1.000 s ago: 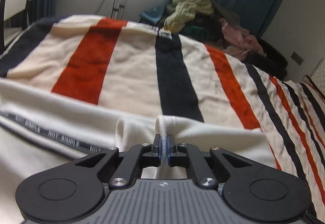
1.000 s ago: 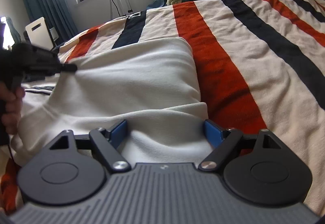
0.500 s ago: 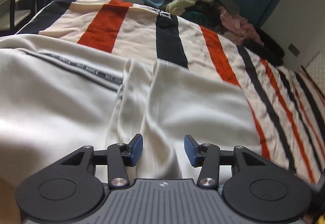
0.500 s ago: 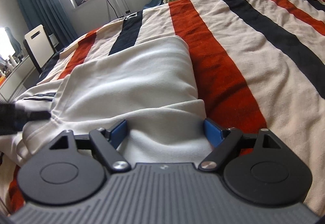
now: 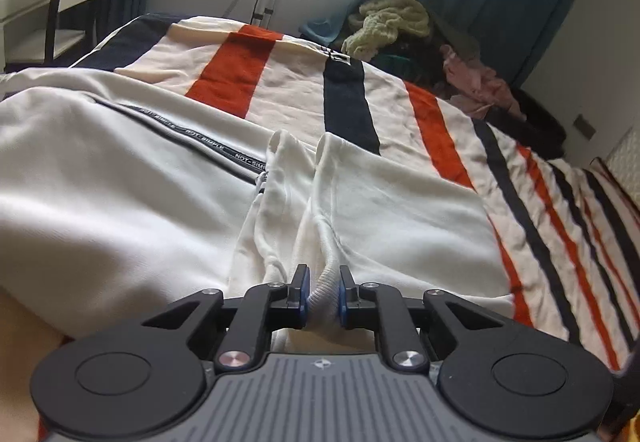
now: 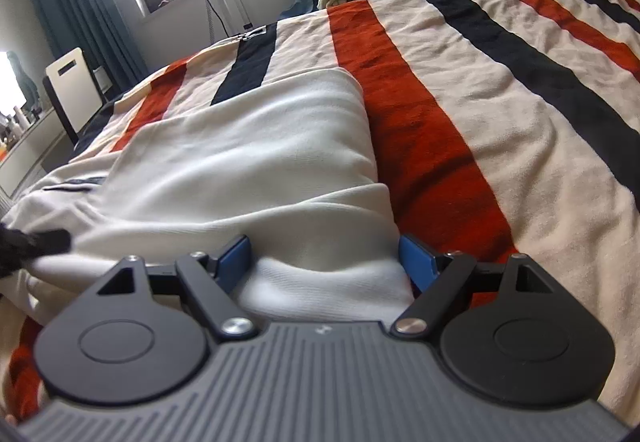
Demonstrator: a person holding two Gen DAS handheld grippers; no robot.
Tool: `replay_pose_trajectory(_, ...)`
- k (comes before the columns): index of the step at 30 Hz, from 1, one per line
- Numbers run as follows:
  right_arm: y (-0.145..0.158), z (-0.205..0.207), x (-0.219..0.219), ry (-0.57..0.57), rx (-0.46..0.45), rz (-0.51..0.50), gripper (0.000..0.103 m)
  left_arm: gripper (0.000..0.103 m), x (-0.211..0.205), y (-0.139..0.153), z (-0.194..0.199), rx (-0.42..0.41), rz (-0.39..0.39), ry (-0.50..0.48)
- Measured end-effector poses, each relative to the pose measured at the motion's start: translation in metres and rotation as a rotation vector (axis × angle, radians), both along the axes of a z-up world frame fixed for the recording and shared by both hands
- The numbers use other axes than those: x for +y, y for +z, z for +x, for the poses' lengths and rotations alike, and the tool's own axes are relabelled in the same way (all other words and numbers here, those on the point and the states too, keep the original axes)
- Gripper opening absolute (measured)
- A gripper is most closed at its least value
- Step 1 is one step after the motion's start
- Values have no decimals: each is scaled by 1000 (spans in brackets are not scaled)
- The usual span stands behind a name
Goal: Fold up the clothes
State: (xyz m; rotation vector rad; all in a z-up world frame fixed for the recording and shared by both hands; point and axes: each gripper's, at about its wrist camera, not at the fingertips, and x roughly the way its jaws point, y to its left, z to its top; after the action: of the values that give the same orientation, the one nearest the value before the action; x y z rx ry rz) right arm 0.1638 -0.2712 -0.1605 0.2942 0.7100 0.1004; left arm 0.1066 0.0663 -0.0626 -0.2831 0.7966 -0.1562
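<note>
A white garment (image 5: 120,209) lies spread over the near left part of a striped blanket (image 5: 440,129) on the bed, a black lettered tape running across it. Its far edge stops short of the blanket's far end, where bare stripes reach a heap of clothes (image 5: 388,21). The left gripper (image 5: 323,292) has its jaws narrowed on a ribbed white fold that fills the small gap between the blue pads. To the right, the garment's side edge (image 6: 372,145) runs along an orange stripe; beyond it the blanket lies bare to the far right. The right gripper (image 6: 325,262) stands wide open over the garment's near hem, cloth lying between the pads (image 6: 416,262) but not pinched.
</note>
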Motion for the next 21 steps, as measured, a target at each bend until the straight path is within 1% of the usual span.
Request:
replay_pose_trajectory(4,-1,1,1,-1,4,-10,83,18,-11,-2,-4,16,64,-22)
replay_pose_trajectory(6,-1,1,-1,-3,7,-4,83,24,-17,2,-7,1,99,-26)
replay_pose_trajectory(7,-1,1,-1,-4,8,-3,82,28,-19,3,-9,-1,120,-25)
replay_pose_trajectory(8,-2,2,-1,-5,8,-3,83,40,-20,4,-10,-2,141,-23)
replay_pose_trajectory(9,-2,2,-1,-5,9,-3,83,45,-22,5,-12,-3,163,-22)
replay_pose_trajectory(10,-1,2,0,-6,9,-4,83,47,-23,6,-14,-7,172,-25)
replay_pose_trajectory(12,-1,1,0,-6,9,-7,83,57,-24,7,-16,-1,180,-28)
replay_pose_trajectory(13,-1,1,1,-6,9,-8,83,59,-25,8,-17,1,183,-29)
replay_pose_trajectory(14,-1,0,1,-5,8,-9,83,63,-25,8,-18,3,186,-29)
replay_pose_trajectory(17,-1,0,1,-5,8,-10,83,84,-28,12,-24,-9,222,-18)
replay_pose_trajectory(19,-1,0,1,-7,8,-12,83,84,-27,14,-28,-18,247,-8)
replay_pose_trajectory(21,-1,0,2,-7,8,-16,83,84,-23,15,-32,-13,230,0)
